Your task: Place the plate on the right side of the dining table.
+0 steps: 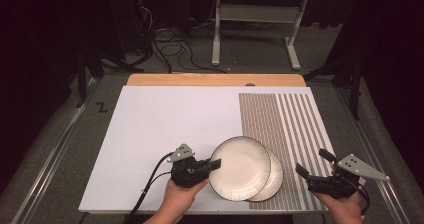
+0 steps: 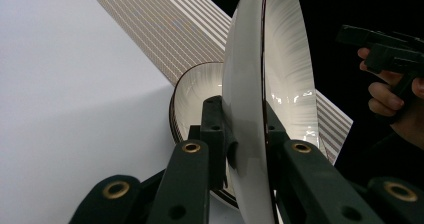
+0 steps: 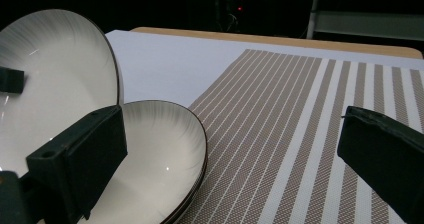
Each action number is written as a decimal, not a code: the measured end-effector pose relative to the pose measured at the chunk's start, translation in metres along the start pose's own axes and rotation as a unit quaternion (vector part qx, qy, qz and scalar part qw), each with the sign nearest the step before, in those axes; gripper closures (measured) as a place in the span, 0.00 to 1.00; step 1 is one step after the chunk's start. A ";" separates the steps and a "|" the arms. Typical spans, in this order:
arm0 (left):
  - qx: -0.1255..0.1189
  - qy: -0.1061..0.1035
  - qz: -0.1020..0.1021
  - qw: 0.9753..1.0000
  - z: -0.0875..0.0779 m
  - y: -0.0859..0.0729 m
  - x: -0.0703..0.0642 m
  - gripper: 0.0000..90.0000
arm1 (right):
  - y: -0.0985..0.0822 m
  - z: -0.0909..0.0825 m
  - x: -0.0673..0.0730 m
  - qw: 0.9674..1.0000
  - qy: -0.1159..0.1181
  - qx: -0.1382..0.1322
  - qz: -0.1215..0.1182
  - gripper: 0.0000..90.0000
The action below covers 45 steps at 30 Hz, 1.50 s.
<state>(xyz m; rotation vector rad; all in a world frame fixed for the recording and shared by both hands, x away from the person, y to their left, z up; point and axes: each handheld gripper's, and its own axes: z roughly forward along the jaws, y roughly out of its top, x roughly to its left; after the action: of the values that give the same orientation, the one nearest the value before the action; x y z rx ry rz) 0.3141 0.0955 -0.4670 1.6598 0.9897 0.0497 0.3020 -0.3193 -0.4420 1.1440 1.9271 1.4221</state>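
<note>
High view: we see the left gripper [image 1: 214, 164] pinching the left rim of the upper plate [image 1: 240, 168], tilted with its right side raised over the lower plate [image 1: 274, 176] lying flat on the striped mat [image 1: 280, 119], near right on the table [image 1: 150, 129]. Both plates are empty. The right gripper [image 1: 312, 165], jaws spread, holds nothing.

A white, dark-rimmed upper plate [image 1: 239, 167] was tilted up, its left rim lifted, near the surface's front edge. It overlapped a matching lower plate [image 1: 274, 179] lying flat on the striped right part.
</note>
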 end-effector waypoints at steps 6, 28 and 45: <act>-0.001 -0.002 0.004 1.000 0.000 0.000 0.000 0.89 | 0.001 -0.001 0.002 1.000 -0.004 -0.008 -0.006 0.00; -0.005 -0.004 0.012 1.000 0.001 0.000 0.000 0.89 | 0.003 0.049 0.056 0.995 0.084 0.040 -0.020 0.12; -0.006 -0.005 0.015 1.000 0.001 0.000 0.000 0.88 | -0.018 0.075 0.060 0.982 0.149 0.108 0.039 0.45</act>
<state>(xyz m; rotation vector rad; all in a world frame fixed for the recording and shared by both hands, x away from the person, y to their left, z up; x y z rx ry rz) 0.3146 0.0945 -0.4674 1.6622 0.9553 0.0667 0.3220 -0.2314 -0.4791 1.1662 2.3148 1.5276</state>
